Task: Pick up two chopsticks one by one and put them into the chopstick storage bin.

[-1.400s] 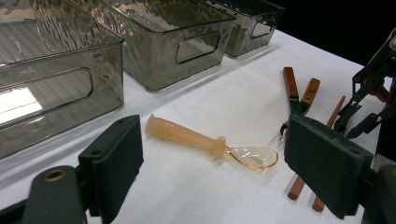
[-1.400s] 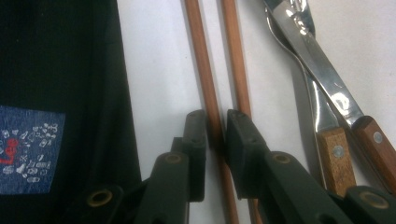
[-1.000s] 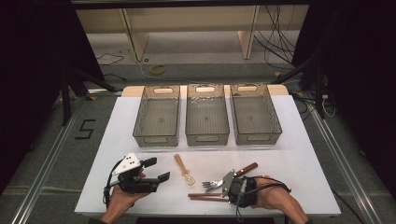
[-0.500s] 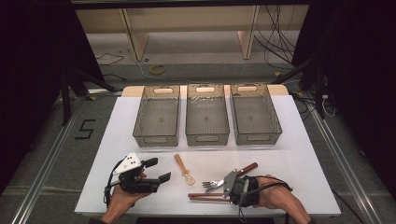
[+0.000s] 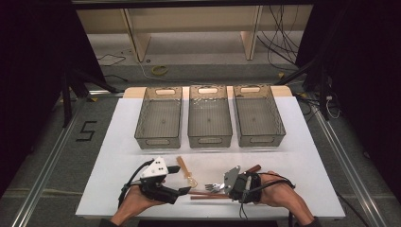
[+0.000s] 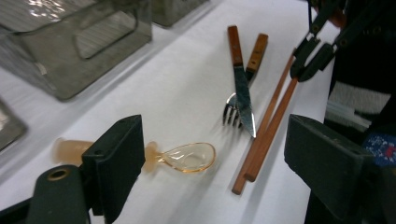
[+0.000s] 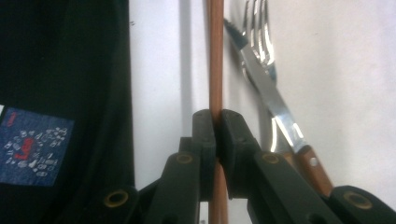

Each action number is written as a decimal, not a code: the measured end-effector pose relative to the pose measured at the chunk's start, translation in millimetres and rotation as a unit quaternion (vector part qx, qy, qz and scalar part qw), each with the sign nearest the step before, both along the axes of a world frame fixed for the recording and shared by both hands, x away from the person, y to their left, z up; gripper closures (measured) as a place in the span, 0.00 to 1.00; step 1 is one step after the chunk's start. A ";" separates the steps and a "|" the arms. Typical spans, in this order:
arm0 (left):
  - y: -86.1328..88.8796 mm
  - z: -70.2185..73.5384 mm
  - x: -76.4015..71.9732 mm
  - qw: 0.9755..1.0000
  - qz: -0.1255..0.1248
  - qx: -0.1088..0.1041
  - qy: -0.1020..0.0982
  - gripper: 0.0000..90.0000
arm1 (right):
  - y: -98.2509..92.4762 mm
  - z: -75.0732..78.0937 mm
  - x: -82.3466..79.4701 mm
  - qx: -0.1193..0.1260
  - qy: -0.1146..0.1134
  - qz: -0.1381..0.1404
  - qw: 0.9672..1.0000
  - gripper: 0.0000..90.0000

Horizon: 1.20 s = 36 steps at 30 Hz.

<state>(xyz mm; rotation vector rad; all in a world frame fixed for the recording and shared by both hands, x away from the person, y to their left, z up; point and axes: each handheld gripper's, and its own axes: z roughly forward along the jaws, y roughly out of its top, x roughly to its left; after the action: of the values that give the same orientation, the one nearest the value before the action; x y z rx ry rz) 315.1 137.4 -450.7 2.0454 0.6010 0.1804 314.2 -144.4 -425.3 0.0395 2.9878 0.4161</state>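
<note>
A pair of brown chopsticks (image 5: 208,195) lies near the table's front edge. My right gripper (image 7: 215,126) is shut on them, its pads pinching the wood, and it also appears as the right gripper (image 6: 312,52) in the left gripper view. A wooden-handled knife (image 6: 240,88) lies across a fork (image 6: 232,111) just beyond the chopsticks (image 6: 271,119). An amber plastic spoon (image 6: 187,156) lies to their left. My left gripper (image 6: 219,163) stands open wide, level above the table, facing the spoon and the chopstick tips, with nothing held. From above, the left gripper (image 5: 182,191) points right and the right gripper (image 5: 226,189) points left.
Three empty smoky-clear bins (image 5: 158,140) (image 5: 209,140) (image 5: 260,140) stand side by side across the middle of the white table (image 5: 302,156). A dark garment with a blue patch (image 7: 32,147) borders the front edge beside the chopsticks.
My left gripper has moved right, toward the spoon and the chopstick tips. The right gripper has stayed shut on the chopsticks in the same place.
</note>
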 end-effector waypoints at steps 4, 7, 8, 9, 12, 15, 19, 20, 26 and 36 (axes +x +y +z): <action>-17.7 -0.5 0.9 0.999 -0.027 0.038 -0.004 0.23 | 3.0 4.2 1.5 0.005 -0.009 0.000 1.000 0.95; -26.6 -2.1 0.7 0.997 -0.045 0.067 -0.006 0.25 | 4.9 6.3 1.4 0.006 -0.011 0.002 1.000 0.95; -26.6 -2.1 0.7 0.997 -0.045 0.067 -0.006 0.26 | 4.9 6.3 1.4 0.006 -0.011 0.002 1.000 0.95; -27.9 -2.0 0.6 0.996 -0.048 0.075 -0.011 0.26 | 5.9 6.2 1.4 0.008 -0.015 0.004 1.000 0.95; -31.1 -1.5 -0.1 0.994 -0.063 0.092 -0.018 0.30 | 9.6 8.7 0.8 0.005 -0.021 0.010 1.000 0.95; -34.1 -1.0 -1.1 0.991 -0.080 0.109 -0.023 0.34 | 12.2 10.2 -0.6 0.002 -0.022 0.013 1.000 0.95; -36.5 -1.1 -2.5 0.989 -0.092 0.116 -0.025 0.39 | 15.1 10.1 -1.6 0.001 -0.027 0.018 0.999 0.95; -37.6 -1.3 -3.2 0.987 -0.097 0.123 -0.026 0.41 | 16.7 9.8 -1.9 -0.001 -0.027 0.022 0.999 0.95; -43.6 -3.5 -6.5 0.980 -0.126 0.150 -0.035 0.52 | 21.1 10.4 -3.8 -0.006 -0.024 0.026 0.999 0.95; -50.0 -2.7 -8.9 0.972 -0.154 0.175 -0.039 0.70 | 27.8 8.0 -5.9 -0.010 -0.029 0.043 0.999 0.95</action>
<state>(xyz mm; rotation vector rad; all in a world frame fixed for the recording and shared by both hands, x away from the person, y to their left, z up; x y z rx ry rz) 306.2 87.4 -453.4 2.4287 0.2041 0.1908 308.3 -116.6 -417.2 -0.1020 2.9439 0.3906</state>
